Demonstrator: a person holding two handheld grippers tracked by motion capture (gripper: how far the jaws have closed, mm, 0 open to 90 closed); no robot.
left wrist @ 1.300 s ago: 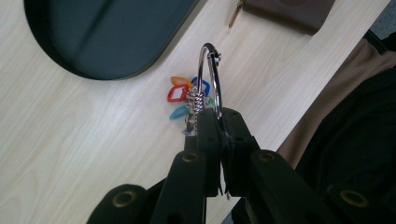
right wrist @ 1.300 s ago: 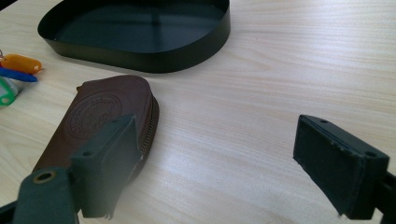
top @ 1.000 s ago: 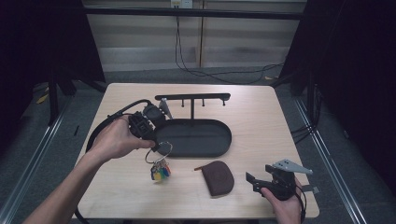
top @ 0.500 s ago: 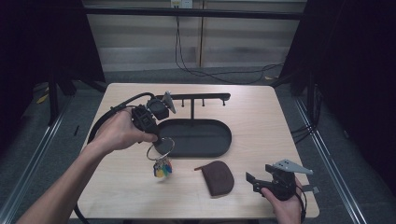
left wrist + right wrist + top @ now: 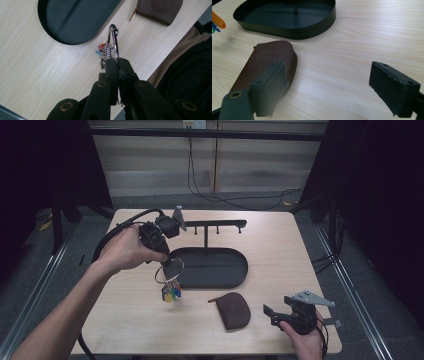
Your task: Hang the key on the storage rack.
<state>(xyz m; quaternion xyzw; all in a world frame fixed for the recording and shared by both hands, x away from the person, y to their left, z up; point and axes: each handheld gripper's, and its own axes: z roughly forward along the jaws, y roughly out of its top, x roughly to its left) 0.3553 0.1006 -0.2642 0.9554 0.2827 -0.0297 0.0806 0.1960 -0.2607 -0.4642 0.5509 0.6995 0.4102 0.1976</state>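
The left gripper is held up over the table, jaws clamped on a silver ring. From the high view most of the gripper's body is buried in the left hand, and its jaw tips are hard to pick out against the dark tray behind. The keys dangle below the ring, off the wood, just beside the tray's left end; I can make out blue and yellow tags from above, orange and red ones in the left gripper view, but the keys themselves are too small and bunched to count. A little coiled spring sits on the ring where they hang.

The tray is a black oval with a low thin wall, matte inside. Behind it stands a black rack, one post with a crossbar and short pegs; its left end is covered by the left gripper's cable and plate.

A brown pouch lies flat in front of the tray, apart from it, leather with a round stamped mark and a zip along its edge. In the right gripper view one jaw cuts across its near corner.

The right gripper rests low at the near right edge, jaws wide apart with nothing between them, just right of the pouch. The right hand is cut off by the frame. The table is pale wood grain.
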